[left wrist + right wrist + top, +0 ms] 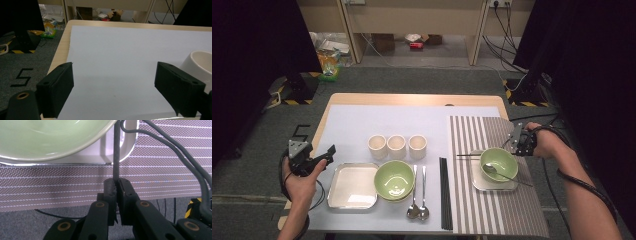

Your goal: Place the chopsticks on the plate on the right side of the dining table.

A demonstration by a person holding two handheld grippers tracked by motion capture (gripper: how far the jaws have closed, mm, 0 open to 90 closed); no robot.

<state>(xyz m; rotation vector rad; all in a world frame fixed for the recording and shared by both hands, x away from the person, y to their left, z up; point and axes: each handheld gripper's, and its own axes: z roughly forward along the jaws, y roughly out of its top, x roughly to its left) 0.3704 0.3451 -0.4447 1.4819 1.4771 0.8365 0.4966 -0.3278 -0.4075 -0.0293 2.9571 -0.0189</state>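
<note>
the right gripper (116, 186), at the right middle of the high view, has its jaws clamped together on the end of a pair of black chopsticks (468, 156). in the right gripper view the dark stick (116, 150) runs straight up from the jaws, passing beside the rim of the green bowl (47, 137) and across the steel tray (125, 142). in the high view the chopsticks lie level, reaching left from the gripper, behind the bowl on the striped placemat (492, 210). whether one stick or two is pinched cannot be told for certain; the close view is too tight.

the left gripper (113, 87), at the lower left of the high view, has its jaws wide apart with nothing between them, over the white mat (120, 50) beside a cream cup (200, 62).

risks, as judged: the grip is at the very end of the sticks, so they could pivot or slip out when lowered; the free ends could knock the bowl's rim or the spoon (499, 172) resting in it; the trailing cable (180, 152) could drag across the tray.

count, high view: three cream cups (396, 146); green bowls at two spots, the centre one (394, 179) possibly a stack; two steel trays, one empty (353, 186); two spoons (418, 197) on the white mat plus one in the bowl; further black chopsticks (445, 192) lying at the mat's edge.
</note>
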